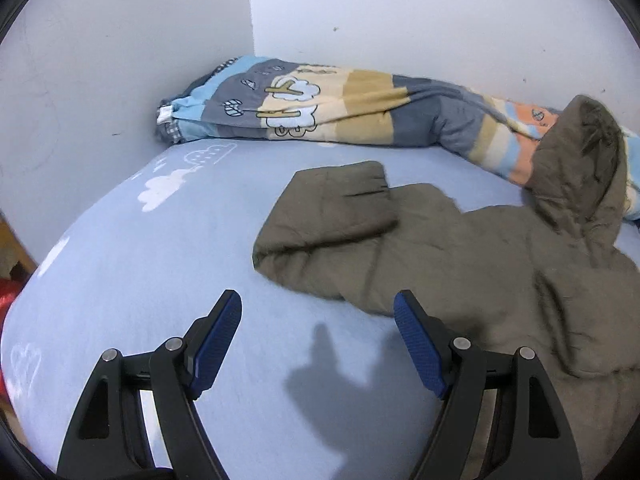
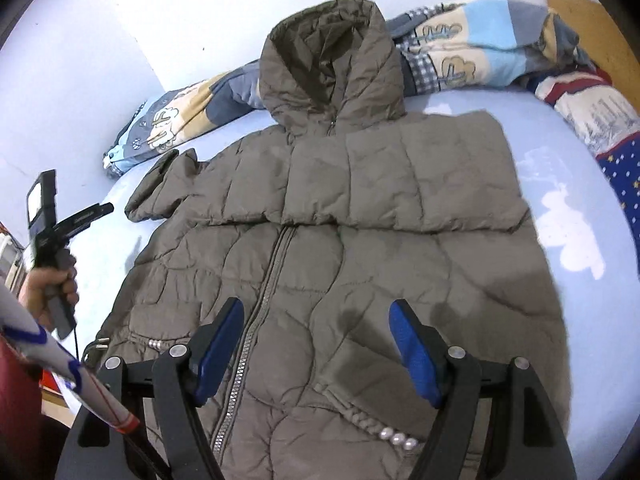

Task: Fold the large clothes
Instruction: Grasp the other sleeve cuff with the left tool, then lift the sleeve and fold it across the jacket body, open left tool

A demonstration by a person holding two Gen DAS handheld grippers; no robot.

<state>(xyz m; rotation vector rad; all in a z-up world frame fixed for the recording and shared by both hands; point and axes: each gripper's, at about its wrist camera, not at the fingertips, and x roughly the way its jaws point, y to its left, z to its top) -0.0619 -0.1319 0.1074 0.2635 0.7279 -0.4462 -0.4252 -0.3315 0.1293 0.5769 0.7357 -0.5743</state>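
An olive-brown hooded puffer jacket lies front up on the light blue bed sheet, zipper closed. Its hood points at the wall. One sleeve is folded across the chest; the other sleeve sticks out to the side. My right gripper hovers open over the jacket's lower front with nothing between its fingers. My left gripper is open over bare sheet, just beside the outstretched sleeve and the jacket's edge. The right wrist view also shows the left gripper at far left, held by a hand.
A rolled patterned quilt lies along the white wall behind the jacket. A red and blue patterned blanket sits at the right by a wooden headboard. The bed's edge drops away at the lower left, near the person's sleeve.
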